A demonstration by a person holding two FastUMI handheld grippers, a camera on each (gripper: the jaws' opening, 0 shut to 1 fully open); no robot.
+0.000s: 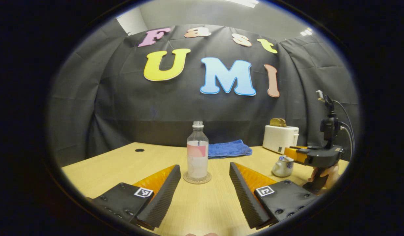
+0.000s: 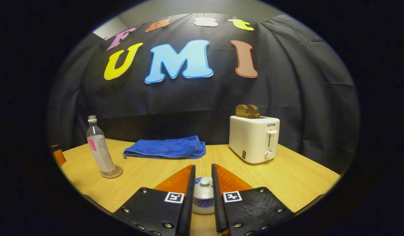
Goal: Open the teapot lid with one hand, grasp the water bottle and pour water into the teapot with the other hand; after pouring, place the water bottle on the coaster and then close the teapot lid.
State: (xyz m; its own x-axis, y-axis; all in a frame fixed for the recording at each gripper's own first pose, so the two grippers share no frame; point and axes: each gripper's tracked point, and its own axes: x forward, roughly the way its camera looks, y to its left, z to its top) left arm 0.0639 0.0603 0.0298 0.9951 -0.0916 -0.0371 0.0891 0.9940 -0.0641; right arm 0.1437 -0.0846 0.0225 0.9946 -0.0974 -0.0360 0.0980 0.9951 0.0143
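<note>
Right gripper [image 2: 203,190] fingers close around the teapot [image 2: 203,196] lid [image 2: 204,182], near centre. Left gripper [image 1: 204,190] is spread, facing the water bottle [image 1: 197,152] standing on its coaster [image 1: 197,179]. Pouring appears not yet done.

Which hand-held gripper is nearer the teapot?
Right. The right hand-held gripper has its fingers on either side of the teapot lid. The left hand-held gripper is open, facing the water bottle.

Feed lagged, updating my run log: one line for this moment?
bottle: upright on coaster | left hand-held gripper: open, facing bottle | right hand-held gripper: narrow around teapot lid | contact: unclear
</note>
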